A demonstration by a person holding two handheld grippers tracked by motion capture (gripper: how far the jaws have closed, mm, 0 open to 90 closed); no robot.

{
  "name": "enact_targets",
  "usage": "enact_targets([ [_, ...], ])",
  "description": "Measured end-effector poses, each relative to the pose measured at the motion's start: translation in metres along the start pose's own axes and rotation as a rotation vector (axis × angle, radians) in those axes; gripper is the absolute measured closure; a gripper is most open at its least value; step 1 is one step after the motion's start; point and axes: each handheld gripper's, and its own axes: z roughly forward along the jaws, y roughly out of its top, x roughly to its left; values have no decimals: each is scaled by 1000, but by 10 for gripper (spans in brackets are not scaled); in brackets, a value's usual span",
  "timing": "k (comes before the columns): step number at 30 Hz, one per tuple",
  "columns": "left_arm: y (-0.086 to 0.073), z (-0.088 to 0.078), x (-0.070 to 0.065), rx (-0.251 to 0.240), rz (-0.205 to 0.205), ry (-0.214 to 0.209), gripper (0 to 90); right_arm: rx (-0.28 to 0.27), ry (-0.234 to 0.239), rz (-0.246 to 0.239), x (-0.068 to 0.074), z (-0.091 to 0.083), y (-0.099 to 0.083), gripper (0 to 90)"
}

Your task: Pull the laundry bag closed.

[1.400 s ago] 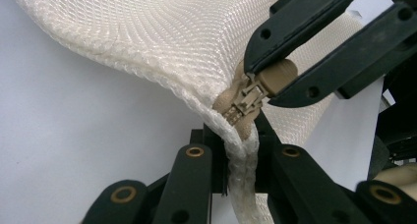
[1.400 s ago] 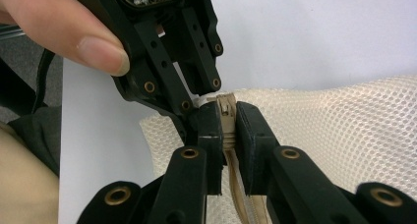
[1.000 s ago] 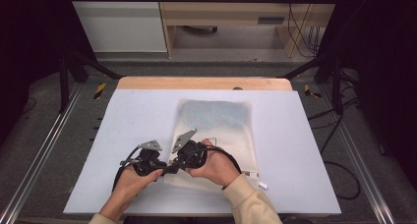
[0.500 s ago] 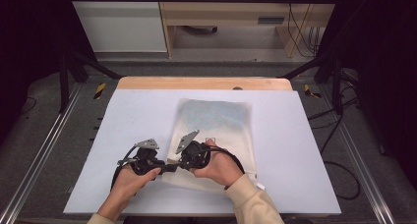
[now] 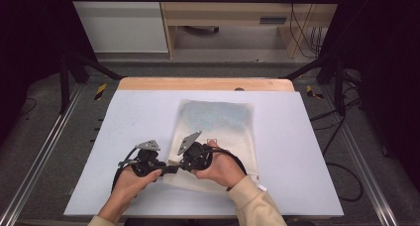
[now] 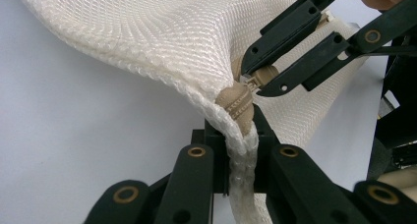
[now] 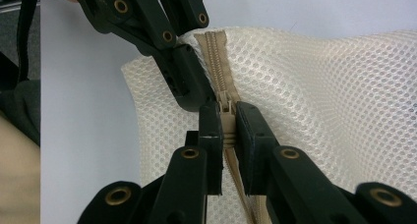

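Near the table's [image 5: 307,151] front edge, the mesh bag's [image 5: 223,122] corner is clamped by the left gripper [image 6: 239,135] while the zipper pull [image 7: 226,117] is pinched by the right gripper [image 7: 226,130] (both fully closed), so the pull should be drawn straight along the zipper with the corner held taut.

I count one mesh bag [image 5: 218,137] | one zipper [image 7: 223,91] with one slider [image 7: 227,117] | my two grippers: left gripper [image 5: 166,169], right gripper [image 5: 174,167] | two hands | one table [image 5: 307,151]
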Motion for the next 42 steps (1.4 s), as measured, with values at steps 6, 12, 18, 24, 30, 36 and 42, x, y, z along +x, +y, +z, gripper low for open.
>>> enact_targets([
  [6, 0, 1, -1, -1, 3, 6, 832, 2, 3, -6, 0, -1, 0, 823],
  [12, 0, 1, -1, 1, 6, 5, 832, 7, 5, 3, 0, -1, -1, 823],
  [18, 0, 1, -1, 1, 7, 5, 832, 10, 6, 5, -1, -1, -2, 822],
  [24, 0, 0, -1, -2, 8, 6, 832, 20, 6, 14, -3, -2, -5, 822],
  [30, 0, 0, -2, -3, 6, 7, 831, 21, 3, 16, -4, -2, -6, 822],
  [36, 0, 0, -3, -2, 12, 7, 830, 28, 2, 20, -4, -4, -11, 822],
  [42, -1, 0, -4, -13, 23, 10, 829, 29, -2, 25, -4, -6, -13, 822],
])
